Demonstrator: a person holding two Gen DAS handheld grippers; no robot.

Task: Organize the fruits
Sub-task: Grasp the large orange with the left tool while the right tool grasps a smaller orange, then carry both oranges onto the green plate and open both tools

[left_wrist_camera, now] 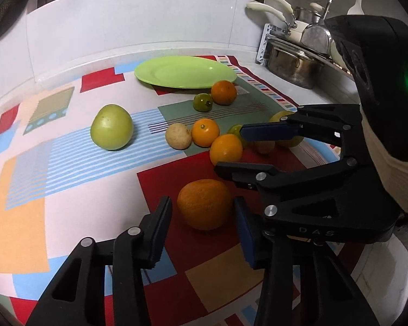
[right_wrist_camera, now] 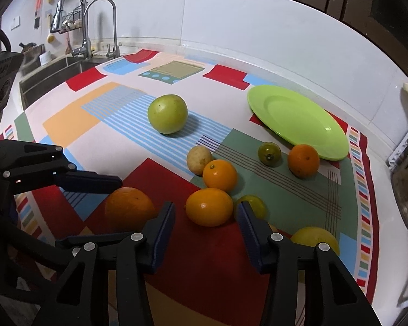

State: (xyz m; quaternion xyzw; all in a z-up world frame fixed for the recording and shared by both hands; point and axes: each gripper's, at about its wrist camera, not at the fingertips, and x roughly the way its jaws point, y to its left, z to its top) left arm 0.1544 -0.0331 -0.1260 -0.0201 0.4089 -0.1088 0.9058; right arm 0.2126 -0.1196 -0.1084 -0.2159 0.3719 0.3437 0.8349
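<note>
Two grippers are down over the patterned cloth (left_wrist_camera: 76,168) right now, both spread wide and both carrying nothing. The left gripper (left_wrist_camera: 202,228) has its jaws on either side of a big rough orange (left_wrist_camera: 204,203) on the red patch, with gaps showing, so no grip on it. Seen from the right wrist view, that same orange (right_wrist_camera: 129,207) sits under the left gripper's upper finger, just beside the right gripper's own left finger.

The right gripper (right_wrist_camera: 205,229) hangs low over the cluster, jaws well apart, with a smooth orange (right_wrist_camera: 209,210) just ahead between the fingertips. A yellow-green fruit (right_wrist_camera: 254,203) peeks out behind the right-hand finger, and a yellow fruit (right_wrist_camera: 315,237) lies near the cloth's edge, partly hidden by the gripper.

Further up the cloth, another orange (right_wrist_camera: 219,175) touches a pale tan fruit (right_wrist_camera: 199,160). A small dark green fruit (right_wrist_camera: 269,153) sits beside a deeper orange one (right_wrist_camera: 303,160), which lies right at the rim of the green plate (right_wrist_camera: 299,119). The plate has nothing on it. A large green fruit (right_wrist_camera: 167,114) stands alone on the blue stripes, well apart from the rest. A sink (right_wrist_camera: 49,76) and taps sit beyond the cloth's far corner.
</note>
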